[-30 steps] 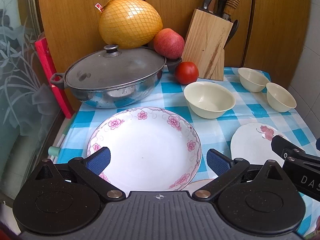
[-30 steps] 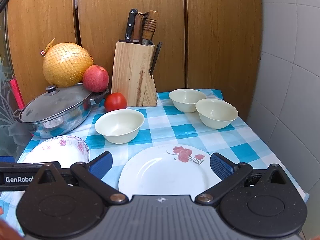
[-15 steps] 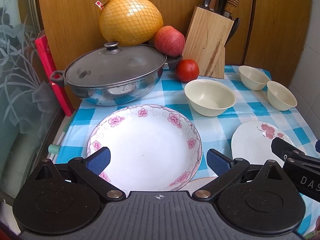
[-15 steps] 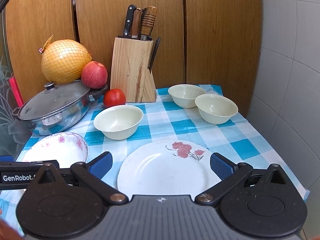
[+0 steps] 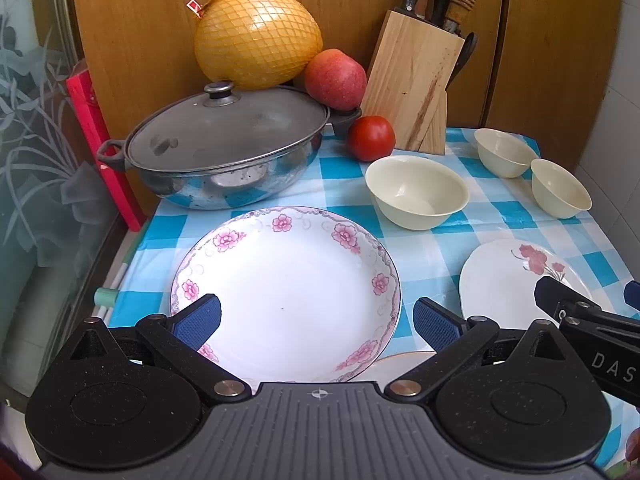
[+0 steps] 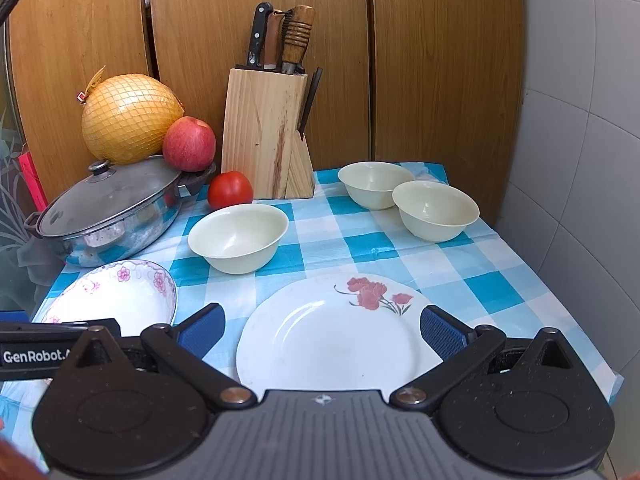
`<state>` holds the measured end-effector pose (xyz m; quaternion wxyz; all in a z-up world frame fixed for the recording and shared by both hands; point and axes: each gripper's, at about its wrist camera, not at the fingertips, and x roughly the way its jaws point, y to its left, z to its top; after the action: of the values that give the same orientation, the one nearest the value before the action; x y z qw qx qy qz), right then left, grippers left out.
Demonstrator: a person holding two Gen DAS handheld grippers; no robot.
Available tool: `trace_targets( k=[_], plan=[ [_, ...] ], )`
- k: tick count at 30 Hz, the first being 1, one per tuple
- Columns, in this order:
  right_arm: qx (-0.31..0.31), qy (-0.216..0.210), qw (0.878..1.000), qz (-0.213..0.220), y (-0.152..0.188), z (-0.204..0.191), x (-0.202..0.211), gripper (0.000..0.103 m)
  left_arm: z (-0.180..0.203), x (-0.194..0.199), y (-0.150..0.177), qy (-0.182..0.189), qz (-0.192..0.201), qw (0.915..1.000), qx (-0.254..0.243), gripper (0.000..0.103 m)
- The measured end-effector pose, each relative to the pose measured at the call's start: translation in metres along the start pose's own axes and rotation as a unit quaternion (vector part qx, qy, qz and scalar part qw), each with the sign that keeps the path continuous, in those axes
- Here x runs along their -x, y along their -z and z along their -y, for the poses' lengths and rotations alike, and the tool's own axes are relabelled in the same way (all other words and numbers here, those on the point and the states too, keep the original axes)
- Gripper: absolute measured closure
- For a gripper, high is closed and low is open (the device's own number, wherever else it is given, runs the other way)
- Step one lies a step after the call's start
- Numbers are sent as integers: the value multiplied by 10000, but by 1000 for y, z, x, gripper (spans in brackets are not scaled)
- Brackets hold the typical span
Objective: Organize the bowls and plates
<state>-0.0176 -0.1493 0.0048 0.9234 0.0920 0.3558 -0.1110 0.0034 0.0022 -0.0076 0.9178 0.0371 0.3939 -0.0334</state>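
Note:
A deep white plate with a pink flower rim lies on the blue checked cloth, also in the right wrist view. My left gripper is open and empty above its near edge. A flat white plate with a red flower lies to its right, also in the left wrist view. My right gripper is open and empty over it. Three cream bowls stand behind: a larger one in the middle and two smaller ones at the back right. A third plate's rim peeks out beneath my left gripper.
A lidded steel pot stands at the back left with a netted pomelo and an apple behind it. A tomato and a wooden knife block stand by the wooden panels. A tiled wall borders the right.
Both grippers have drawn back and risen slightly, so the table's objects sit a little lower and farther in both views. Nothing on the table has moved.

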Motion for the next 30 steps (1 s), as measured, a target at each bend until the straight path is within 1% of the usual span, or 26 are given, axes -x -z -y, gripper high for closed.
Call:
trace_targets(
  k=[30],
  plan=[
    [-59, -43, 9999, -76, 2, 1, -1, 1, 0, -1, 0, -5, -19, 10000, -30, 0]
  ],
)
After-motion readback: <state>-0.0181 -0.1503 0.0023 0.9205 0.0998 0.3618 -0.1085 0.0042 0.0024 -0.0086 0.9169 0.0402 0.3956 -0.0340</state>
